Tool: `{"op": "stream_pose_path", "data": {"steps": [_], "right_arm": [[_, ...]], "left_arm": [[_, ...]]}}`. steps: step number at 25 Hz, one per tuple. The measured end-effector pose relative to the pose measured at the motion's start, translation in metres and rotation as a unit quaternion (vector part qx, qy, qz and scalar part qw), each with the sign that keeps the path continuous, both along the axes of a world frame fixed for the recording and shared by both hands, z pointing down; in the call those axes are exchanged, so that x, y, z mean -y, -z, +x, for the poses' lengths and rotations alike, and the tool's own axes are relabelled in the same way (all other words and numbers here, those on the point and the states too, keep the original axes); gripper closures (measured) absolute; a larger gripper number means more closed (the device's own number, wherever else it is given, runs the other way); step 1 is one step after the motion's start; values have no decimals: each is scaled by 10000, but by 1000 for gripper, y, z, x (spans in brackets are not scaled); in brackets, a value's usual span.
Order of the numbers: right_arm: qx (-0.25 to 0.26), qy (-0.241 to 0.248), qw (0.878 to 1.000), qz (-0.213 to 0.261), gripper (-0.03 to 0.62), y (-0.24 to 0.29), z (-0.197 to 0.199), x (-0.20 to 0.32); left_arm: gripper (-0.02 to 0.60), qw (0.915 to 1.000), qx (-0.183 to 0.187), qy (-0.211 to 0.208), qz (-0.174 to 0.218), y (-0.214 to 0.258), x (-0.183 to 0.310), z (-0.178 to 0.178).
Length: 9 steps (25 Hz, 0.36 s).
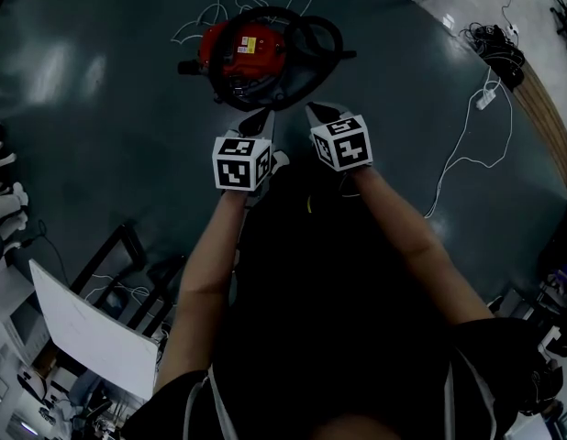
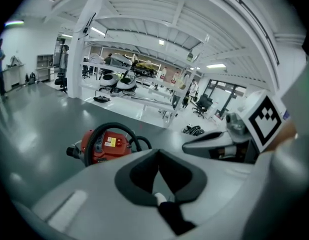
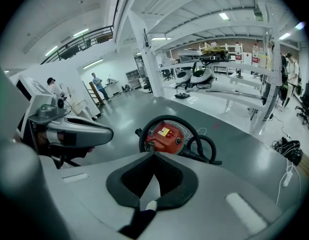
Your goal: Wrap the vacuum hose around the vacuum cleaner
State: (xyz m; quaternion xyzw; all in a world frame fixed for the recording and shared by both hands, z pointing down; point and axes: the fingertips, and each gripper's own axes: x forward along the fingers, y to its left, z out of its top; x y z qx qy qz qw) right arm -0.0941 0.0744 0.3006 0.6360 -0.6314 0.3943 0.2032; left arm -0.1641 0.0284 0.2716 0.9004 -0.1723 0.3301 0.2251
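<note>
Hovering clenched, empty, left gripper (image 1: 262,117), right gripper (image 1: 317,110), round red vacuum cleaner (image 1: 247,51) ringed by black hose (image 1: 331,33)

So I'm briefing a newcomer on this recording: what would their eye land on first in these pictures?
The red vacuum cleaner stands out on the dark floor at the top centre of the head view, with its black hose looped around it. Next come the left hand-held gripper and right hand-held gripper, each bearing a black-and-white marker cube. They sit side by side just below the vacuum, both shut, empty and clear of the hose.
</note>
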Motion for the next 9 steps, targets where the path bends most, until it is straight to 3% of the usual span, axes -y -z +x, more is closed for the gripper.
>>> {"op": "stream_pose_path", "data": {"steps": [9], "right_arm": [[-62, -53, 9999, 115, 599, 10, -16, 4]], "left_arm": [[572, 10000, -62, -58, 19, 8, -3, -18]]}}
